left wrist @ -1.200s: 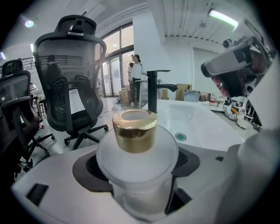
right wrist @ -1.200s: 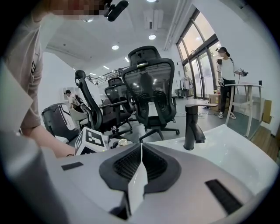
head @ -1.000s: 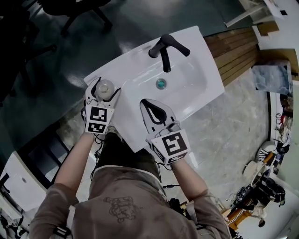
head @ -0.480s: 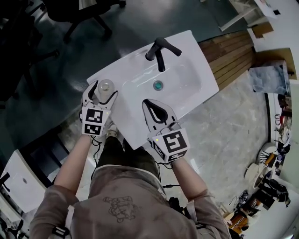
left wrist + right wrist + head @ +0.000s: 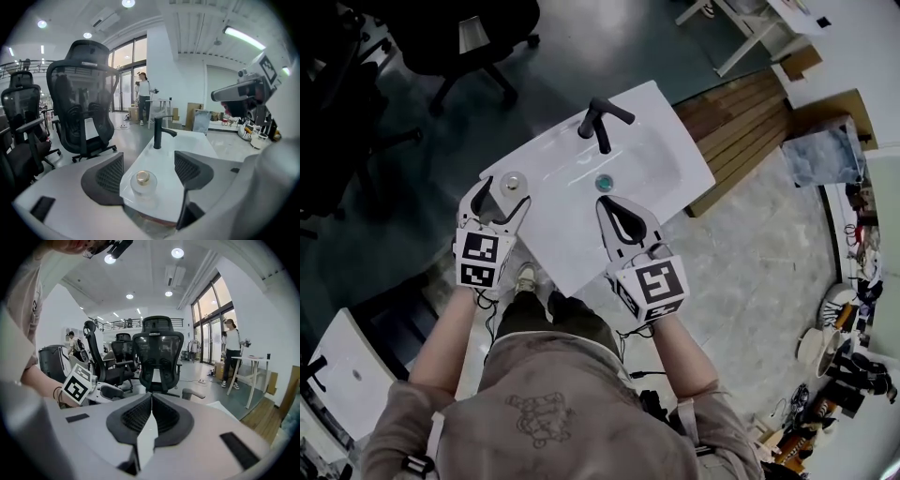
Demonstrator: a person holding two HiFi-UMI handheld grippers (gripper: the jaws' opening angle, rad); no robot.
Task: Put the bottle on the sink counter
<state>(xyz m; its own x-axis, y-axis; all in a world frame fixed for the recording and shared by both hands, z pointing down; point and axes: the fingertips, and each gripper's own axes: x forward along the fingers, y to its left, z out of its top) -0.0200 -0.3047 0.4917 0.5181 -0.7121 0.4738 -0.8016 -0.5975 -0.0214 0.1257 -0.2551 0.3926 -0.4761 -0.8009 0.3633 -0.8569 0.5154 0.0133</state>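
Observation:
A small clear bottle with a gold cap stands upright on the near left corner of the white sink counter. My left gripper is open just behind it, a jaw on either side and neither touching it. My right gripper is shut with nothing in it. It hovers over the counter's front edge, right of the bottle and near the basin.
A black faucet rises at the back of the basin, above the drain. Black office chairs stand left of the sink. Wooden planks lie to its right. A person stands far off.
My left gripper has opened, let go of the bottle and drawn back a little. The bottle stays standing on the counter corner. The right gripper is still shut.

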